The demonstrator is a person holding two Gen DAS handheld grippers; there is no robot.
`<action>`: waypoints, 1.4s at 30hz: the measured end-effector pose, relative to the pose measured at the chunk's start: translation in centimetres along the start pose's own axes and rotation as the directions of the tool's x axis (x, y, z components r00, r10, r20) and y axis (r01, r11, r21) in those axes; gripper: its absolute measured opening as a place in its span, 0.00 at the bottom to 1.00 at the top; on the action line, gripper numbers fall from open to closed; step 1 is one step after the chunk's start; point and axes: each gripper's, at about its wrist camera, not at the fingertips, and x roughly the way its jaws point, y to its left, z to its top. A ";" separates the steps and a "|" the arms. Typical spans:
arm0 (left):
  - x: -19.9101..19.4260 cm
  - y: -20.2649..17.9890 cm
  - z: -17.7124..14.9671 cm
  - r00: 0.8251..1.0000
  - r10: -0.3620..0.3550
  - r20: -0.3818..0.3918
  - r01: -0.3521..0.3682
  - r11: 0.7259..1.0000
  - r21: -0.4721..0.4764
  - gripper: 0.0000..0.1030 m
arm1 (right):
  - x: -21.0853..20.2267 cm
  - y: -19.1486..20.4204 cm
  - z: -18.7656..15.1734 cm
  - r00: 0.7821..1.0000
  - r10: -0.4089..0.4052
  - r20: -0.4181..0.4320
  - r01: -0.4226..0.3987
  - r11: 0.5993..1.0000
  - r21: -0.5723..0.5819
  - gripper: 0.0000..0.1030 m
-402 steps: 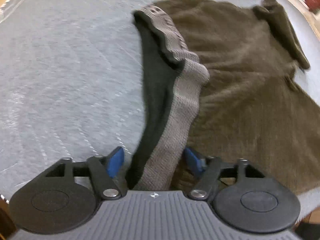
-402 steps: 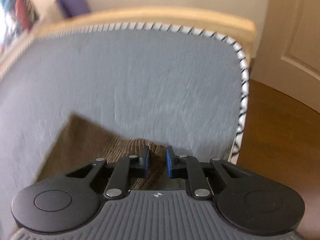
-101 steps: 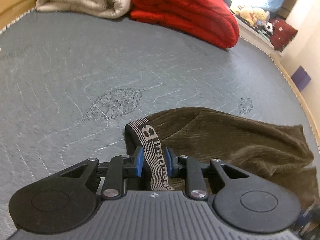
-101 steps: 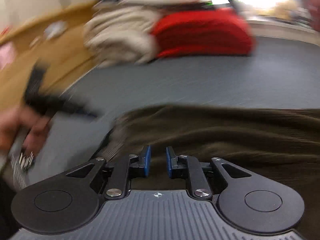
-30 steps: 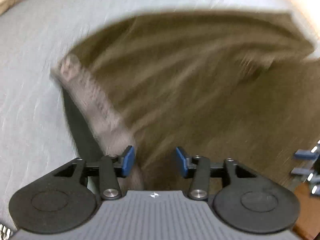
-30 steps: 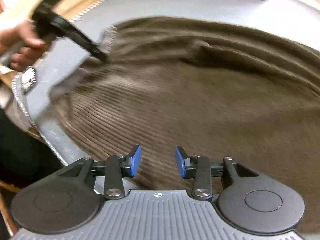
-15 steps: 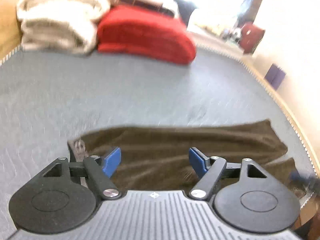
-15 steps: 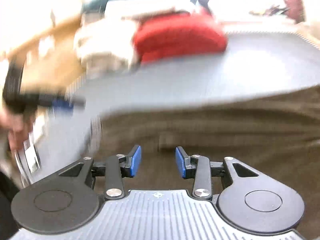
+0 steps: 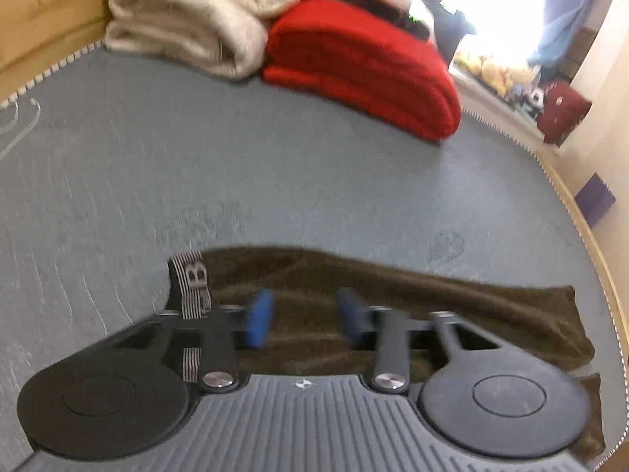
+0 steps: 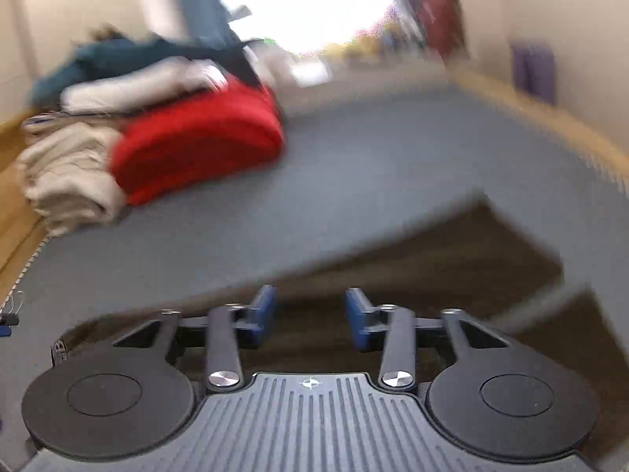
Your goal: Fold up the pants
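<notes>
Left wrist view: pants (image 9: 412, 299) lie flat, lengthwise-folded strip on gray mattress (image 9: 275, 181), waistband (image 9: 192, 279) at left. Left gripper (image 9: 302, 322) empty above cloth, jaws closing; right gripper (image 10: 310, 320) likewise. Next fold: pinch both layers at one end, carry level, align edges.

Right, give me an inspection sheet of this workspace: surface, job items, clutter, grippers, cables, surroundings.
Surface: grey quilted mattress, wooden frame at its edge.
Job's things: brown pants lying flat in a long strip, striped waistband at the left end.
Clutter: folded red blanket beside folded cream blanket, other items stacked on top.
Grippers: left gripper closing, nothing between its jaws; right gripper closing, nothing between its jaws.
Cables: nothing seen.
Surroundings: bright window, purple box by the wall.
</notes>
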 end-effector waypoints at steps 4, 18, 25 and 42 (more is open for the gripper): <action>1.3 -0.8 0.1 1.000 -0.027 -0.006 0.027 0.997 0.074 0.17 | 0.5 -0.2 0.8 0.998 0.022 0.062 -0.024 0.999 0.033 0.31; 6.5 -1.5 -1.7 0.999 -0.029 -0.045 0.036 0.985 0.167 0.18 | 0.9 0.1 1.3 1.000 -0.002 0.028 0.002 1.000 -0.015 0.31; 6.0 -0.1 -0.5 0.999 0.053 -0.008 -0.051 0.991 0.126 0.42 | 1.5 0.8 1.6 0.998 -0.037 0.050 0.038 0.999 -0.022 0.31; 7.3 3.1 3.0 0.992 0.122 -0.018 -0.121 0.992 0.040 0.18 | 2.6 3.0 1.5 0.999 -0.026 0.045 0.030 0.995 -0.095 0.40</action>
